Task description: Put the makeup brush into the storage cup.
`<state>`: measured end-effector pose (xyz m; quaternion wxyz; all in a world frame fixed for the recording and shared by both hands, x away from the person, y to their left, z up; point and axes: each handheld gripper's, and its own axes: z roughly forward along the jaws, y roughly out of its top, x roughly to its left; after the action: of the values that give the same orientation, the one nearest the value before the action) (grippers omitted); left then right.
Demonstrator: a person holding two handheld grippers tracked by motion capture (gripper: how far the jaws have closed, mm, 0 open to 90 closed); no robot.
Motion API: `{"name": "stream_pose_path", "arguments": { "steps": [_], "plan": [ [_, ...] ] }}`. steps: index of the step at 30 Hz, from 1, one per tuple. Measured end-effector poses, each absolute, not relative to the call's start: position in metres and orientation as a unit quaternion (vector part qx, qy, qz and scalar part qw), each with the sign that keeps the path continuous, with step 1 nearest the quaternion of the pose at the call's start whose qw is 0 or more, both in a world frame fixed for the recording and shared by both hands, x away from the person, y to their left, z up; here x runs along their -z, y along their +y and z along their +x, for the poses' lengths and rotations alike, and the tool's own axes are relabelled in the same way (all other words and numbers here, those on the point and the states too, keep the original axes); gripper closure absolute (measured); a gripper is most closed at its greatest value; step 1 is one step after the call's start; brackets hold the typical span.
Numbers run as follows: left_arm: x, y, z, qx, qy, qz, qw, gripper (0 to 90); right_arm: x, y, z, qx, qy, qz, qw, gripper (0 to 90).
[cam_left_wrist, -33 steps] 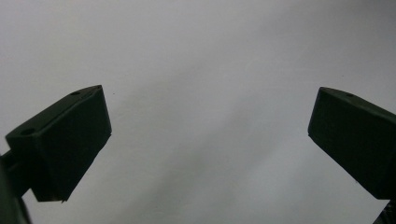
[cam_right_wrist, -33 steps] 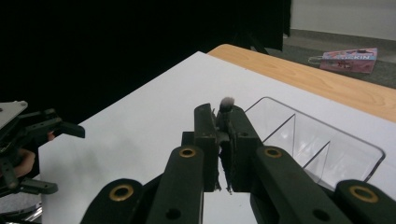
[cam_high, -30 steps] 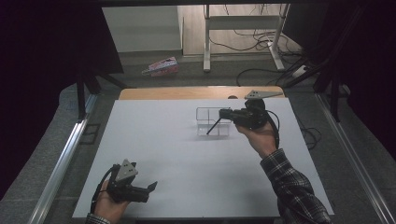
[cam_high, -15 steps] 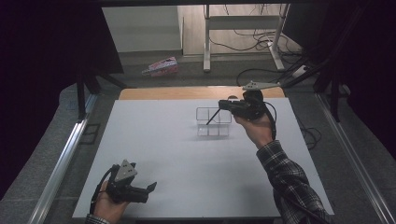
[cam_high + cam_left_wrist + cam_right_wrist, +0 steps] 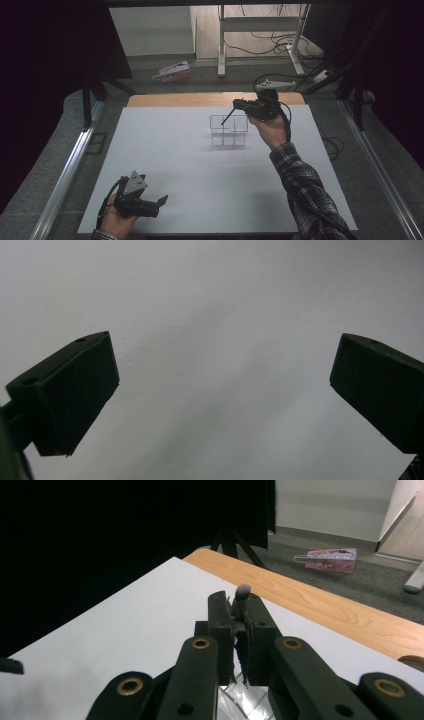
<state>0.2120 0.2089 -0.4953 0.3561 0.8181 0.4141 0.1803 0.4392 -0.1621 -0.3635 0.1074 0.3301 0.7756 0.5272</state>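
Lower left of the high view: left gripper low over the white table, jaws spread wide, nothing between them. Upper centre: clear divided container standing on the white surface. Just right of it: right gripper held above the container's rim, jaws pressed on a thin dark stick slanting down into the container. Pink package on the floor beyond.

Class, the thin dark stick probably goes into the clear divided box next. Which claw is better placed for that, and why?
The right claw. It is shut on the thin dark stick and held just above the clear divided box. The left claw is open, holds nothing, and sits at the near edge of the white table.
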Motion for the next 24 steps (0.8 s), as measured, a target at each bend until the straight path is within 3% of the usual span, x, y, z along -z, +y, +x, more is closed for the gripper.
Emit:
{"name": "stream_pose_path", "arguments": {
  "steps": [24],
  "plan": [
    [0.496, 0.209, 0.212, -0.176, 0.416, 0.819, 0.354, 0.0, 0.374, -0.135, 0.456, -0.507, 0.788, 0.324, 0.128, 84.6]
  ]
}}
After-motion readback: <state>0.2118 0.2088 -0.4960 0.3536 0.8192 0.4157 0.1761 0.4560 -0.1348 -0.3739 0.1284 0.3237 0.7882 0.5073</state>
